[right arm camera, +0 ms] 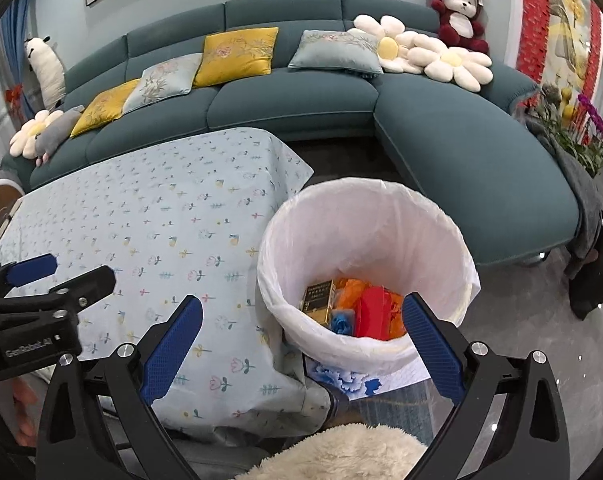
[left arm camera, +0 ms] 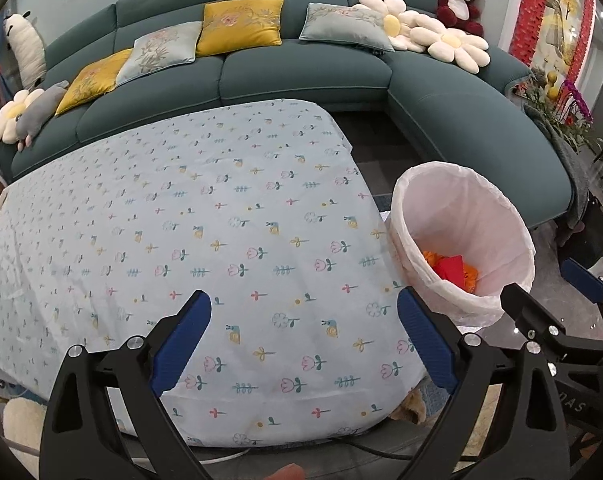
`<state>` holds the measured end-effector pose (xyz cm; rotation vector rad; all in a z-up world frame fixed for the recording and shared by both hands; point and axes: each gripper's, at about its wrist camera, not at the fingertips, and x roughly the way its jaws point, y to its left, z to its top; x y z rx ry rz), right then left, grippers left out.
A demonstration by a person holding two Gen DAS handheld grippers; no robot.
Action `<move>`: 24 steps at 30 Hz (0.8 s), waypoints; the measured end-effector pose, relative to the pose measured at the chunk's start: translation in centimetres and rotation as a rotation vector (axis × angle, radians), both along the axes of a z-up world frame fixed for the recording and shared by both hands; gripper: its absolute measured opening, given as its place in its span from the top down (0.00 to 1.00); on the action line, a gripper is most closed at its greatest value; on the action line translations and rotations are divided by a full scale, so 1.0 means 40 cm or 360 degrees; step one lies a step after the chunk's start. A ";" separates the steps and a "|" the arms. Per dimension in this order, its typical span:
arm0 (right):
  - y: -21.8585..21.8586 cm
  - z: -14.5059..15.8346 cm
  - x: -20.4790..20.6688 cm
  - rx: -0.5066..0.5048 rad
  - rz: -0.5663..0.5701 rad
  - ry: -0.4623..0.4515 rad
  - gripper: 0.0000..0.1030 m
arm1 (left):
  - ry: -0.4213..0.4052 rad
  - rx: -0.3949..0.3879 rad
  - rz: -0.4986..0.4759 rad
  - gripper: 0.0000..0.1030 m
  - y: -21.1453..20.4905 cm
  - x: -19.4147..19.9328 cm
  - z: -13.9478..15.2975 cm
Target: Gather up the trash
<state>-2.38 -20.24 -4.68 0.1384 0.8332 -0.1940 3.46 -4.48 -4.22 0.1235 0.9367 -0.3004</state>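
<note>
The left hand-held gripper (left arm camera: 303, 344) hangs wide open over the flowered surface (left arm camera: 205, 216) and holds nothing. Right of the surface stands the trash bin (right arm camera: 365, 216) with a thin white liner. The right hand-held gripper (right arm camera: 301, 344) is wide open too, empty, above the bin's near rim. The trash lies at the bottom of the bin: a gold box (right arm camera: 319, 300), stiff and light, best pinched by its flat sides, and soft orange wrappers (right arm camera: 347, 288) that likely crumple.
</note>
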 end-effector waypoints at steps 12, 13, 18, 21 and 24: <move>-0.055 -0.023 -0.018 0.0020 -0.0145 0.0011 0.07 | -0.0009 -0.0010 -0.0033 0.13 -0.036 -0.015 -0.017; -0.059 -0.026 -0.020 0.0019 -0.0154 0.0009 0.07 | -0.0012 -0.0005 -0.0039 0.13 -0.041 -0.017 -0.019; -0.074 -0.036 -0.036 0.0010 -0.0231 -0.0025 0.07 | -0.0018 0.0017 -0.0068 0.13 -0.066 -0.022 -0.030; -0.070 -0.037 -0.038 -0.0011 -0.0245 -0.0037 0.07 | -0.0027 0.0034 -0.0080 0.13 -0.078 -0.025 -0.036; -0.058 -0.040 -0.034 -0.0053 -0.0231 -0.0029 0.07 | -0.0037 0.0051 -0.0065 0.13 -0.083 -0.022 -0.037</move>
